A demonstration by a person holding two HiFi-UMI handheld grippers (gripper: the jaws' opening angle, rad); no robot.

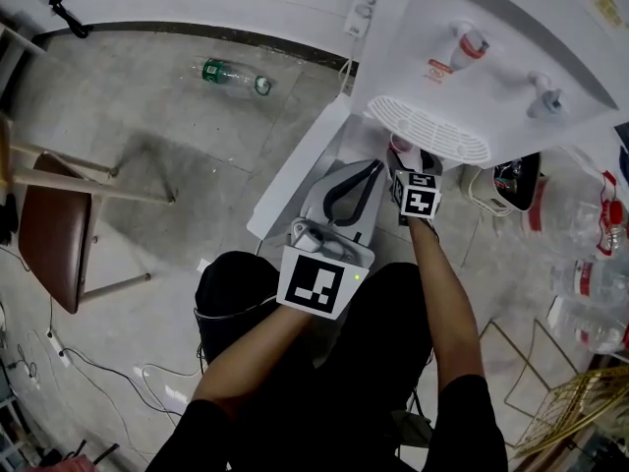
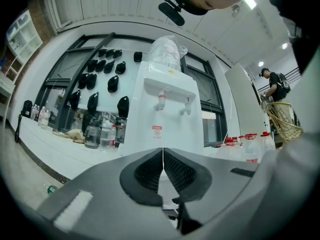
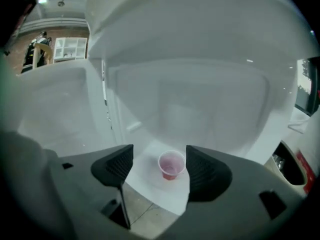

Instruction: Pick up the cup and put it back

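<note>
Pale grey left gripper (image 2: 162, 156) and right gripper (image 3: 159, 168), black ribbed pads (image 3: 205, 171). Black-and-white marker cube (image 1: 315, 281) on each, tiny green light (image 1: 354, 275) at the left cube's edge. Behind that cube, black short sleeves (image 1: 201, 431) and black trousers (image 1: 378, 342).

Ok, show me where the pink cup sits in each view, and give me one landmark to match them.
Head view: only a pink sliver of the cup shows, just under the drip tray.
Left gripper view: not in it; the left tool is shut and empty.
Right gripper view: low centre, upright between the jaws of the open right tool, touching neither.
Shared landmark: the white water dispenser.
</note>
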